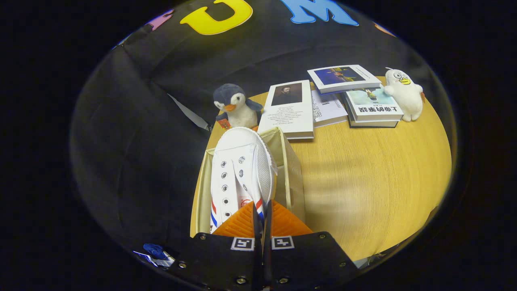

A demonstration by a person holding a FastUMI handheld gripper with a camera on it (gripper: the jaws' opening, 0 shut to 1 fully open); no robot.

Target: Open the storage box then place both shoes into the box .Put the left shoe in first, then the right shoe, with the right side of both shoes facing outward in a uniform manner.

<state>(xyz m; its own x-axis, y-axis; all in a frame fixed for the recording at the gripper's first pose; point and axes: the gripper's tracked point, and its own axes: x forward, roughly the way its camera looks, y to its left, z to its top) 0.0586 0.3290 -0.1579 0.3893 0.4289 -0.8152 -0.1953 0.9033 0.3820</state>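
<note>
- One white shoe point(241, 169) was pinched by its heel edge between the clenched tongs point(261, 216), hanging toe-forward over the open storage box point(291, 169).
- The box sat at the near left edge of the table point(371, 173); whether another shoe already lay inside it could not be told.
- Step judged: lowering a shoe into the box. Next move likely calls for easing it down between the box walls, then letting go.
- Beyond the box: two plush toys, a penguin point(236, 106) and a white duck-like one point(404, 93); roughly four books point(343, 97), some stacked.
</note>
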